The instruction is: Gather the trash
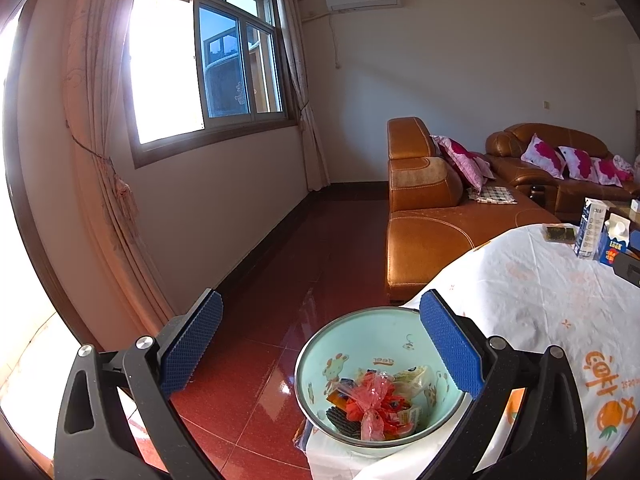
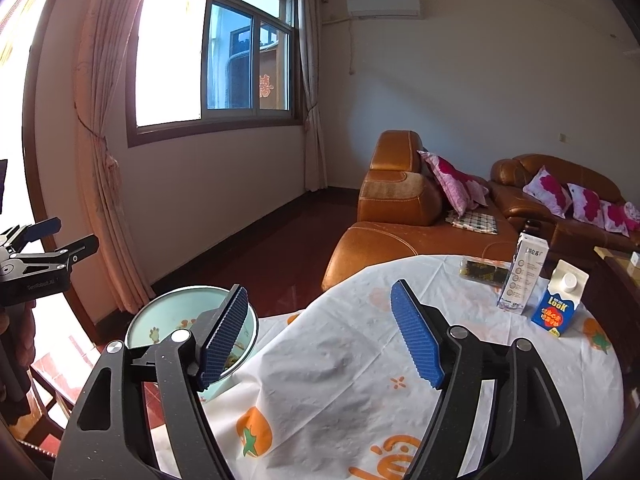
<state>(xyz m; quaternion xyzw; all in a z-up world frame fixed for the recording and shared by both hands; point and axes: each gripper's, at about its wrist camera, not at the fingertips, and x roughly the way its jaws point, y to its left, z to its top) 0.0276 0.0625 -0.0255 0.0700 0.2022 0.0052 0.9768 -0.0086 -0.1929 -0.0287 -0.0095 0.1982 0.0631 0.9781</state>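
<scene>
A mint-green bowl [image 1: 344,344] with cartoon prints sits at the table's left edge and holds several wrappers [image 1: 376,404], red, orange and clear. My left gripper [image 1: 320,344] is open and empty, above and in front of the bowl. My right gripper [image 2: 320,336] is open and empty over the white tablecloth [image 2: 340,360]; the bowl [image 2: 172,312] lies beside its left finger. On the table's far side stand a blue milk carton [image 2: 558,300], a tall white carton [image 2: 522,276] and a dark flat packet [image 2: 484,270]. The left gripper [image 2: 44,236] shows at the far left of the right wrist view.
An orange leather sofa [image 1: 432,216] with pink cushions stands beyond the table. Red tiled floor [image 1: 280,280] lies left of the table, under a window with curtains. The table edge drops off by the bowl.
</scene>
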